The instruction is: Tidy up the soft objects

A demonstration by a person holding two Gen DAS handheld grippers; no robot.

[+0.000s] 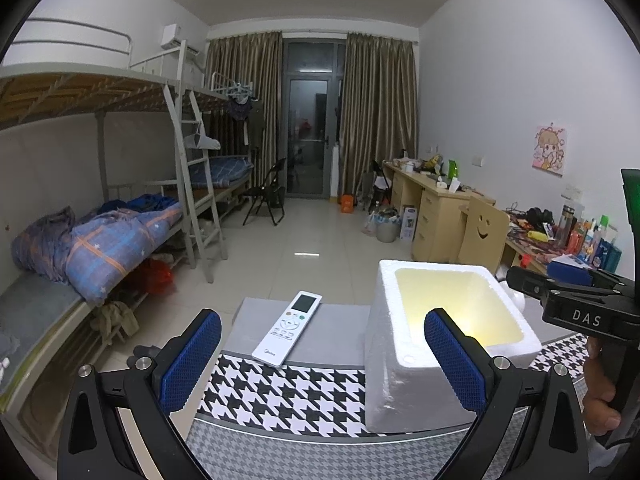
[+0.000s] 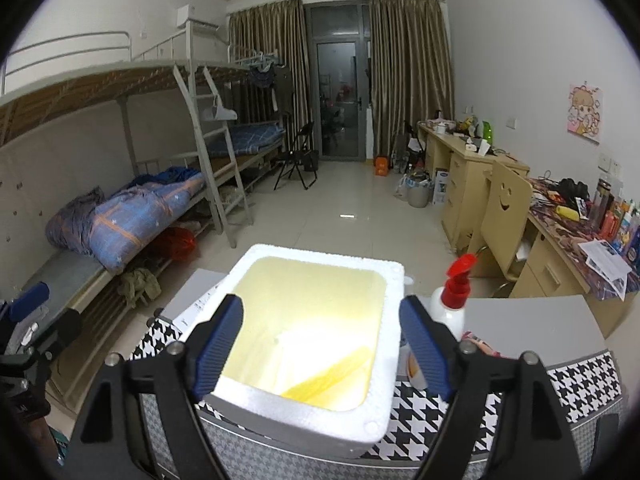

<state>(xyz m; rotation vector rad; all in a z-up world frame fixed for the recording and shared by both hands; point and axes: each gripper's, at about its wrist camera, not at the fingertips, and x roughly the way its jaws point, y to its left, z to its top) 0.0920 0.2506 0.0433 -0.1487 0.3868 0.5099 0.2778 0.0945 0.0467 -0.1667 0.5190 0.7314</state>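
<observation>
A white foam box [image 1: 394, 384] stands on the table with the houndstooth cloth [image 1: 288, 396]. In the right wrist view the box [image 2: 308, 424] lies straight below, and a yellow soft thing [image 2: 332, 376] rests on its floor. My right gripper [image 2: 322, 306] hangs over the box's mouth, open, its blue pads [image 2: 218, 344] touching nothing. In the left wrist view it shows at the right edge [image 1: 568, 280], held by a hand. My left gripper [image 1: 322, 320] is open left of the box, empty, low over the cloth.
A white remote control [image 1: 288, 328] lies on the table ahead of the left gripper. A white spray bottle with a red head [image 2: 452, 308] stands right of the box. Bunk beds [image 1: 120, 232] line the left wall, desks [image 1: 440, 208] the right.
</observation>
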